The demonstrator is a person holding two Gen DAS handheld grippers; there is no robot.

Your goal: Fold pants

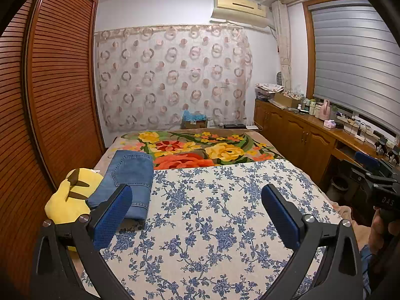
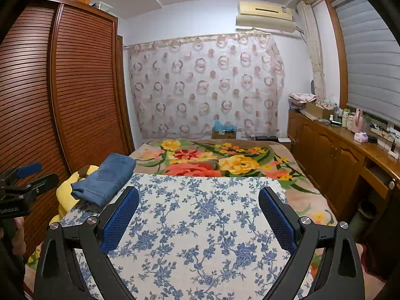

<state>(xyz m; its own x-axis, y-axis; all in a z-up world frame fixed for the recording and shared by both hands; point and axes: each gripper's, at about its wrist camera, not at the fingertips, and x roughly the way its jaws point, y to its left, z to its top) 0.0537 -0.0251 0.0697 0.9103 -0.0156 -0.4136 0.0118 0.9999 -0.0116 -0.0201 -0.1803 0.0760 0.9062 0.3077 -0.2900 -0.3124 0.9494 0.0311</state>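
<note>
Blue-padded fingers (image 1: pixel 113 215) of the left claw (image 1: pixel 197 215) stood wide apart over the blue-and-white floral cloth (image 1: pixel 212 212), gripping nothing, and the right claw (image 2: pixel 198 217) hung likewise spread and empty above the same cloth. The jeans (image 1: pixel 130 177) lay already folded into a compact stack at the left edge of the bed, well clear of both claws, their near end resting against a yellow plush toy (image 1: pixel 70 197). By that arrangement the folding looked finished: the bundle had been set aside near the wardrobe, probably to leave the cloth free as a working area, and the claws were held back and open as if done with it. Beneath the cloth a flowered blanket (image 1: pixel 200 147) in orange and yellow covered the bed (image 2: pixel 305 200). A louvred wooden wardrobe (image 1: pixel 50 87) stood to the left, a ring-patterned curtain (image 1: pixel 172 75) hung on the far wall under an air conditioner (image 1: pixel 240 7), and a long wooden desk (image 1: pixel 312 135) crowded with bottles and boxes ran below the window blind (image 1: pixel 355 55) on the right.
</note>
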